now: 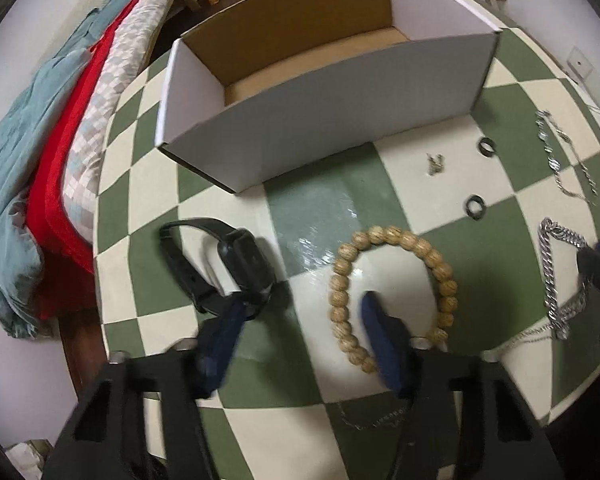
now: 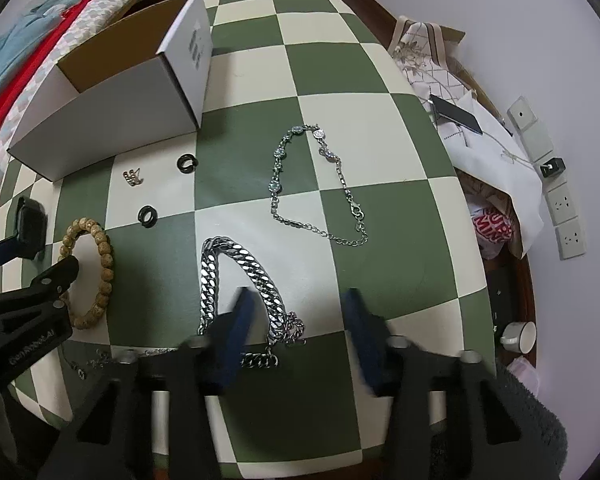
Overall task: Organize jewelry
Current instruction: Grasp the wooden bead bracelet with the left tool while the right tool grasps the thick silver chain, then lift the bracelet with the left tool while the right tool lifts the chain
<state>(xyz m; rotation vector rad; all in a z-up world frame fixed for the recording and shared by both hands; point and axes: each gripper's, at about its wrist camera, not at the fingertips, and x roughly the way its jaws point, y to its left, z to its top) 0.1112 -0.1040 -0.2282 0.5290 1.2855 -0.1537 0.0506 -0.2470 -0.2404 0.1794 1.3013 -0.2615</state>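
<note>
An open white cardboard box (image 1: 320,120) stands at the back of the checkered table; it also shows in the right wrist view (image 2: 112,108). My left gripper (image 1: 304,304) is open, one finger by the black smartwatch (image 1: 236,264), the other inside the wooden bead bracelet (image 1: 400,240). My right gripper (image 2: 296,300) is open, its left finger over the thick silver chain (image 2: 240,268). A thin silver necklace (image 2: 320,184), two black rings (image 2: 187,163) (image 2: 148,215) and a small silver earring (image 2: 133,177) lie on the table.
The green-and-cream checkered table (image 2: 400,200) ends at the right, where cloth bags (image 2: 460,128) and a white cup (image 2: 520,334) sit lower down. A bed with red and teal bedding (image 1: 48,184) lies to the left.
</note>
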